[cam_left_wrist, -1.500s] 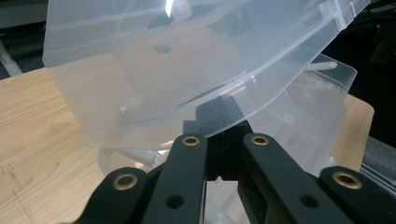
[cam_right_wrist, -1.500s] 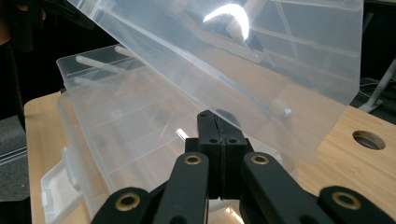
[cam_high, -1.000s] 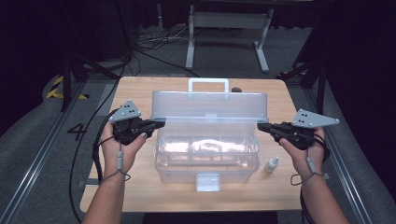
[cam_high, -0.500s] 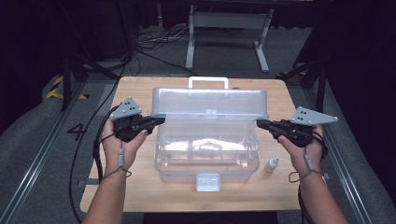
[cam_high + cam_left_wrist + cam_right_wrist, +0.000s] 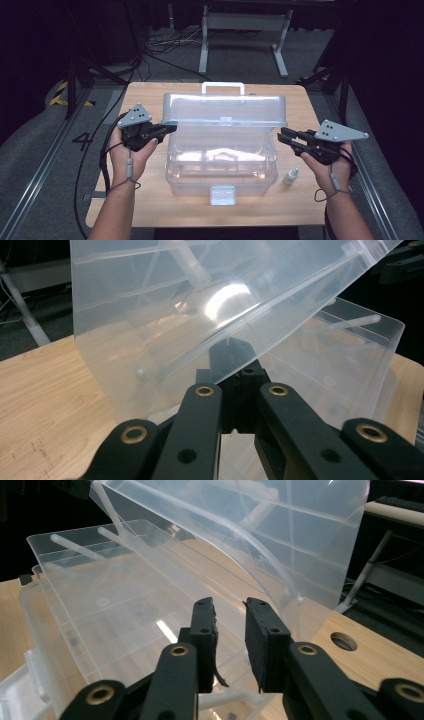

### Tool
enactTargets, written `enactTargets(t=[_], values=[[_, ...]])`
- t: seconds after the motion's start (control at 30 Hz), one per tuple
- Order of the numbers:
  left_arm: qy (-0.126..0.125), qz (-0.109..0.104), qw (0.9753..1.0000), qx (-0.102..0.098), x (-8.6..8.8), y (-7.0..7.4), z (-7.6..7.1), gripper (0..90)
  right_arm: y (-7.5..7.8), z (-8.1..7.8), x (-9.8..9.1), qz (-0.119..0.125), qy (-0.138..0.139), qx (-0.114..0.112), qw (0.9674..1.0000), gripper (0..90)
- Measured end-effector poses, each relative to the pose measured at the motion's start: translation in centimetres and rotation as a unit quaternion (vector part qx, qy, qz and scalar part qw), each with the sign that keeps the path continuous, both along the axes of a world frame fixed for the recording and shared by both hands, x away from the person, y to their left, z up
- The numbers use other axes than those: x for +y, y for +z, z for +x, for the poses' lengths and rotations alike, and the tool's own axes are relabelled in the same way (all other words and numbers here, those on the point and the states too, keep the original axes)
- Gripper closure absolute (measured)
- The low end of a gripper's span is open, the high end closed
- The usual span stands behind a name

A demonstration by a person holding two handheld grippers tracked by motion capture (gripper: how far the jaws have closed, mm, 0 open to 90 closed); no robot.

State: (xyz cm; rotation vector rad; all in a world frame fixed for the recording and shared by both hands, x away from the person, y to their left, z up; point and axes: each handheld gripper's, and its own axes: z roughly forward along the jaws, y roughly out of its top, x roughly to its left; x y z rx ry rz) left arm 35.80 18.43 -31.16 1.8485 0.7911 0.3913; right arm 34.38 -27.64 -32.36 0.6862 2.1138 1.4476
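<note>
The left tool (image 5: 167,128) pinches the raised lid (image 5: 225,111) of the clear box (image 5: 222,167), while the right tool (image 5: 284,137), just spreading, holds nothing.

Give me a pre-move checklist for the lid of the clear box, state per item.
1. Left gripper clamped on the lid's left edge: ok, fingers shut on it.
2. Right gripper gripping the lid: not ok, it has just been opening; gap between its fingers, nothing in it.
3. Lid raised off the box: ok, tilted up at the back.
4. Small bottle out of the way: ok, standing beside the box's right front corner.
5. Front latch free: ok, hanging loose.
</note>
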Motion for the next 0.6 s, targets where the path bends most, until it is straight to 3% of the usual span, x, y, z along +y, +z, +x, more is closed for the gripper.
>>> enactTargets(t=[0.27,0.47,0.6], values=[[-0.003,0.000,1.0000,0.002,0.0,0.1,0.1,89.9,0.4,-0.8,-0.9,0.022,-0.022,0.003,0.9995,62.2],[-0.006,0.000,1.0000,0.003,0.1,0.1,0.1,89.9,0.2,-0.2,-1.2,0.041,-0.030,0.010,0.9987,55.3],[-0.007,0.000,1.0000,0.004,0.1,0.1,0.1,89.9,0.2,0.5,-1.1,0.038,-0.039,0.012,0.9984,51.1]])
